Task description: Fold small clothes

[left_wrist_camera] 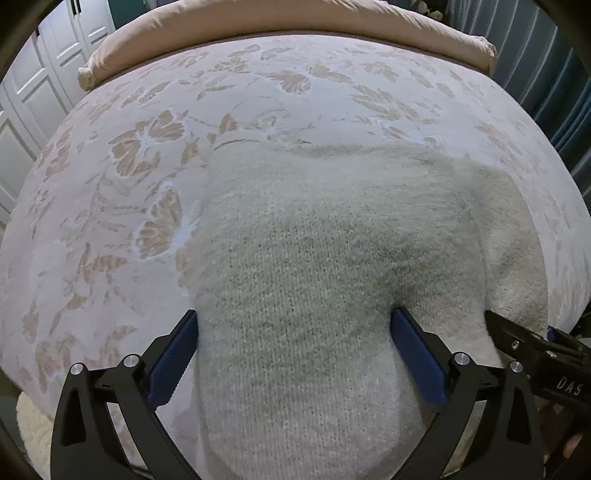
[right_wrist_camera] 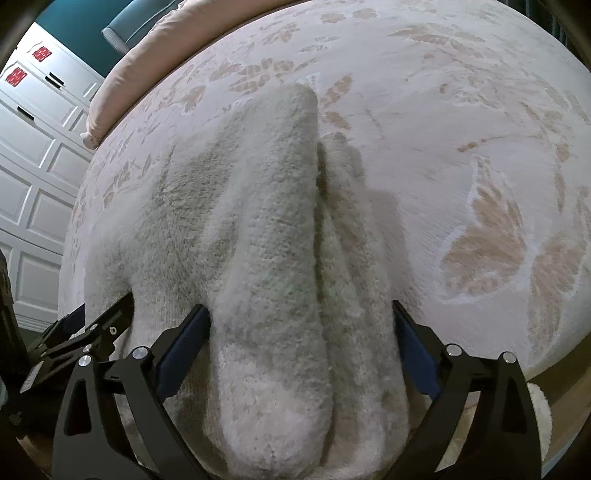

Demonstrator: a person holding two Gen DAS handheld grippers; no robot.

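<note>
A fuzzy cream knitted garment (left_wrist_camera: 332, 240) lies on the floral bedspread (left_wrist_camera: 110, 184), its near end hanging over the bed's front edge. My left gripper (left_wrist_camera: 294, 325) is open, its blue-padded fingers (left_wrist_camera: 177, 354) standing either side of the garment's near end. My right gripper (right_wrist_camera: 301, 317) is open too, its jaws straddling a long raised fold of the same garment (right_wrist_camera: 273, 229). The right gripper's black fingers show at the right edge of the left wrist view (left_wrist_camera: 532, 347), and the left gripper's fingers (right_wrist_camera: 92, 332) show at the left of the right wrist view.
A tan pillow (left_wrist_camera: 280, 22) lies along the far edge of the bed. White panelled cupboard doors (right_wrist_camera: 33, 147) stand to the left. Dark teal curtains (left_wrist_camera: 554, 74) hang at the right. A cream rug (left_wrist_camera: 29, 435) lies on the floor below the bed.
</note>
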